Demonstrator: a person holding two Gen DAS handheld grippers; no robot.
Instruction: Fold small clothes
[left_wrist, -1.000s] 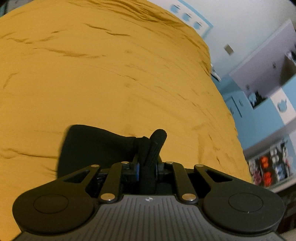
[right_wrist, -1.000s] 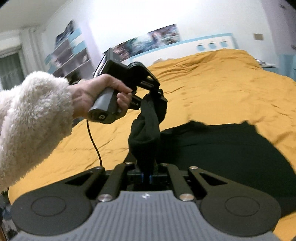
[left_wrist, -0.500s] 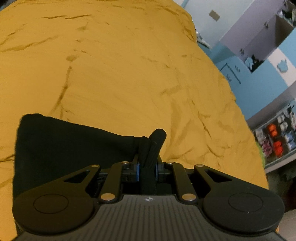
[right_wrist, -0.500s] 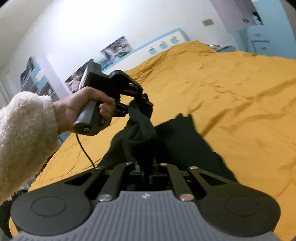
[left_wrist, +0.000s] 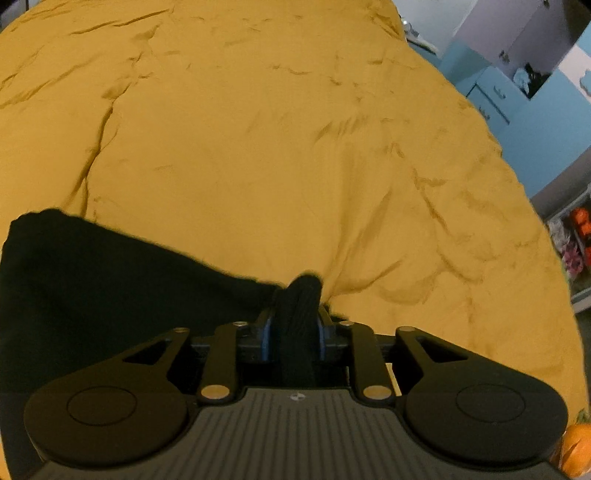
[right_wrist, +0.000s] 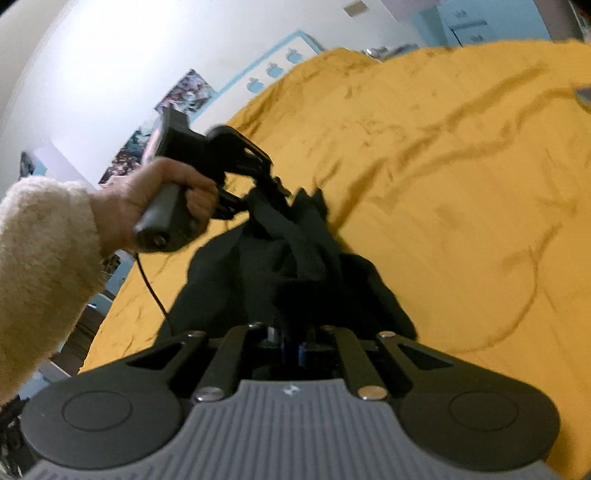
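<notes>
Black garment (left_wrist: 110, 295) lowered onto bedspread (left_wrist: 277, 147), both grippers gripping

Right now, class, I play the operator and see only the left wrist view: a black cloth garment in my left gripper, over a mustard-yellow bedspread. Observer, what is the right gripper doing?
Observer: The right gripper is shut on another part of the same black cloth garment.
Operator: Does the garment lie flat between the grippers?
Observer: No, it bunches in folds up to the left gripper, whose jaws have just been opening with cloth between them.
Operator: What holds the left one?
Observer: A hand in a cream fleecy sleeve.
</notes>
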